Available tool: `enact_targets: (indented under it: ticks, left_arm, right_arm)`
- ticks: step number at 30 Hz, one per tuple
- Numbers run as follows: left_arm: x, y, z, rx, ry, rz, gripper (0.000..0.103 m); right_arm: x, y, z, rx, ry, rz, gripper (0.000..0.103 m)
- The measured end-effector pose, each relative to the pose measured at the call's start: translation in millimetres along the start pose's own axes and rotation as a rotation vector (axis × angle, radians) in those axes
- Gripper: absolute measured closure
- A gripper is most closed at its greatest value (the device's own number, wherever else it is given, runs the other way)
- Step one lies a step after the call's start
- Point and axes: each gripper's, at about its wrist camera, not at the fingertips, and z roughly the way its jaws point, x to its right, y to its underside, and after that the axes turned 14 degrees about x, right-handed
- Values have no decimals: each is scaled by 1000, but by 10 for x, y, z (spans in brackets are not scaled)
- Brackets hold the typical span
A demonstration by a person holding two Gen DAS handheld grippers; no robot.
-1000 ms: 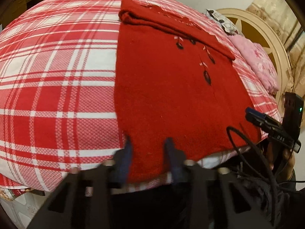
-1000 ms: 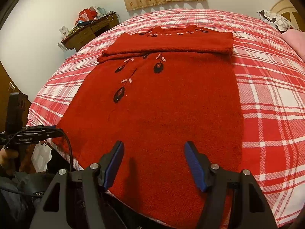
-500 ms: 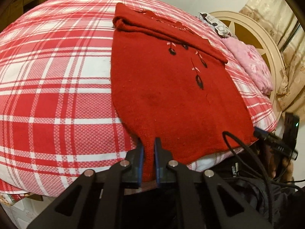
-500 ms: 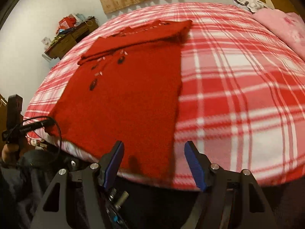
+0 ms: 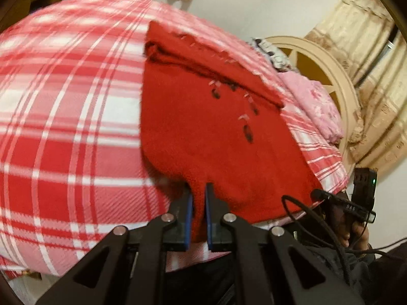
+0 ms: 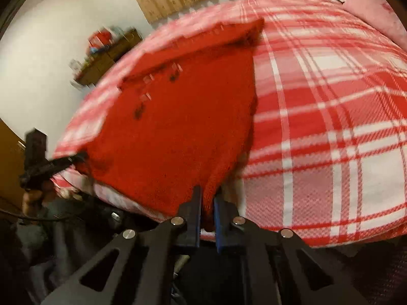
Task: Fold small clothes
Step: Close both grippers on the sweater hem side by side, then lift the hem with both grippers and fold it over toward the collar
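A red knit sweater point(image 5: 203, 127) with dark flower embroidery lies on the red-and-white plaid bed point(image 5: 63, 127), its sleeves folded across the far end. My left gripper point(image 5: 198, 193) is shut on the sweater's near left hem corner and lifts it off the bed. My right gripper point(image 6: 207, 197) is shut on the near right hem corner of the sweater point(image 6: 178, 127), which is also raised. Each gripper shows in the other's view, the right one point(image 5: 356, 203) and the left one point(image 6: 38, 162), at the bed's near edge.
A pink pillow point(image 5: 313, 106) and a cream round headboard point(image 5: 330, 76) lie to the right of the sweater. A wooden desk with clutter point(image 6: 106, 50) stands by the far wall. Plaid bedding point(image 6: 330, 127) stretches out on both sides of the sweater.
Both grippers closed on the hem corners, the left first and the right within the last half second. Both corners have come up off the bed and the views are blurred with motion.
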Motion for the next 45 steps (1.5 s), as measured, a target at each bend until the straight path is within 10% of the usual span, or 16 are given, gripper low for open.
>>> enact_targets:
  ticks: [45]
  left_arm:
    - [40,-2040,419,348,80,1,95]
  right_arm:
    - [-510,-2521,356,476,-55,-187,96]
